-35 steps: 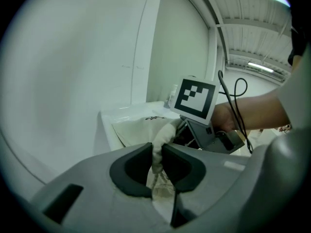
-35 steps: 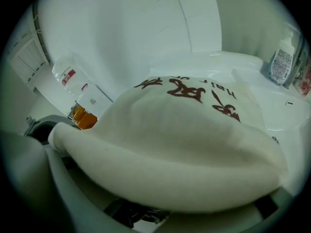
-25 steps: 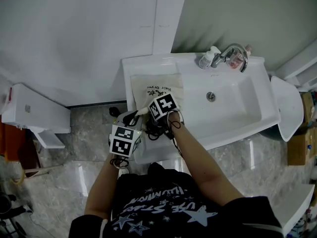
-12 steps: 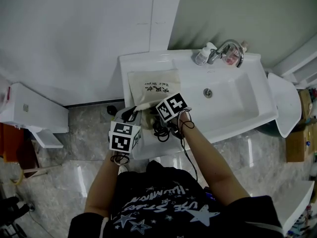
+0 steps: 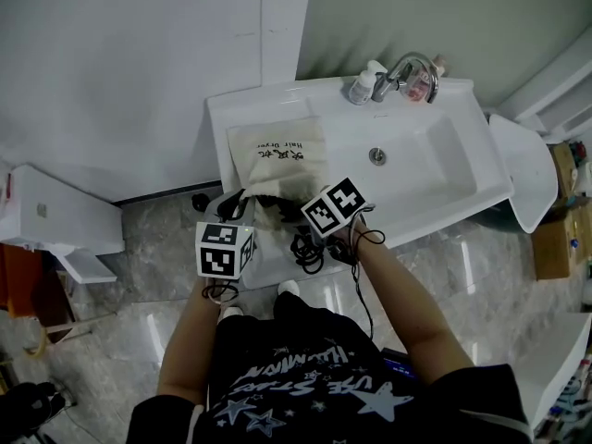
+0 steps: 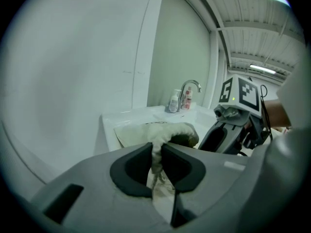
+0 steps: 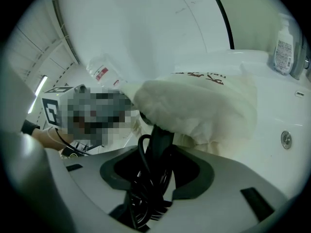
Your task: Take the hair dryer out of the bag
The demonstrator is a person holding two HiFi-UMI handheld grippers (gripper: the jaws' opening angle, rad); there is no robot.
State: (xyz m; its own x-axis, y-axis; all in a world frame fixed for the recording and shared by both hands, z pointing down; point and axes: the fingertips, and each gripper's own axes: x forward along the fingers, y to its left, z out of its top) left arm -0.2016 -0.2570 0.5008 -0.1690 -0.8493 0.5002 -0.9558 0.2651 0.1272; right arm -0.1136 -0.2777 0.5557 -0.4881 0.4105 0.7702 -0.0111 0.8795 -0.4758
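My left gripper (image 6: 156, 155) is almost closed, pinching a fold of the cream cloth bag (image 5: 287, 169) at its mouth. The bag lies flat on the white worktop (image 5: 259, 109), just beside the sink basin (image 5: 416, 165). My right gripper (image 7: 155, 171) has just been closing and clamps the handle of the black hair dryer (image 7: 160, 137) together with its coiled black cord (image 7: 145, 205). The handle sticks out of the bag's mouth, but the dryer's head is inside the fabric and hidden. Both grippers sit near each other at the worktop's front edge.
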